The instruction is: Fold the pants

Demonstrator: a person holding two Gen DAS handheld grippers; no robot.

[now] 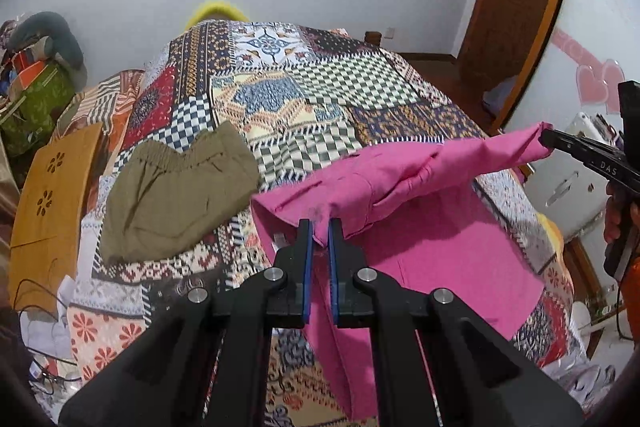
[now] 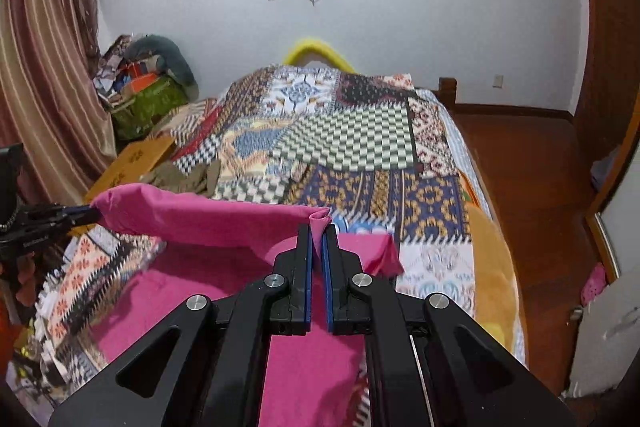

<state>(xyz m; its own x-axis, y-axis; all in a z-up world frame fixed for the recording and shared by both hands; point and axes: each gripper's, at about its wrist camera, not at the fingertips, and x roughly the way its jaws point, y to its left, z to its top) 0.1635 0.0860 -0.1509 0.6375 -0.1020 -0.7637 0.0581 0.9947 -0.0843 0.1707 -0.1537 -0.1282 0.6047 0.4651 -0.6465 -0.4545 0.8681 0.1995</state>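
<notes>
Pink pants point(image 1: 420, 195) lie over the near part of a patchwork bedspread point(image 1: 320, 83). My left gripper point(image 1: 320, 231) is shut on one end of their top edge. My right gripper point(image 2: 319, 231) is shut on the other end and also shows at the right of the left wrist view point(image 1: 546, 139). The edge is lifted and stretched between the two grippers above the bed, and the rest of the pink pants point(image 2: 200, 291) hangs down onto the bedspread point(image 2: 352, 139). The left gripper appears at the left of the right wrist view point(image 2: 94, 215).
Olive green shorts point(image 1: 176, 195) lie on the bed to the left of the pink pants. A tan cardboard piece point(image 1: 48, 203) leans at the bed's left side. Bags and clutter point(image 2: 148, 87) stand by the far left wall. Wooden floor point(image 2: 532, 187) runs along the right.
</notes>
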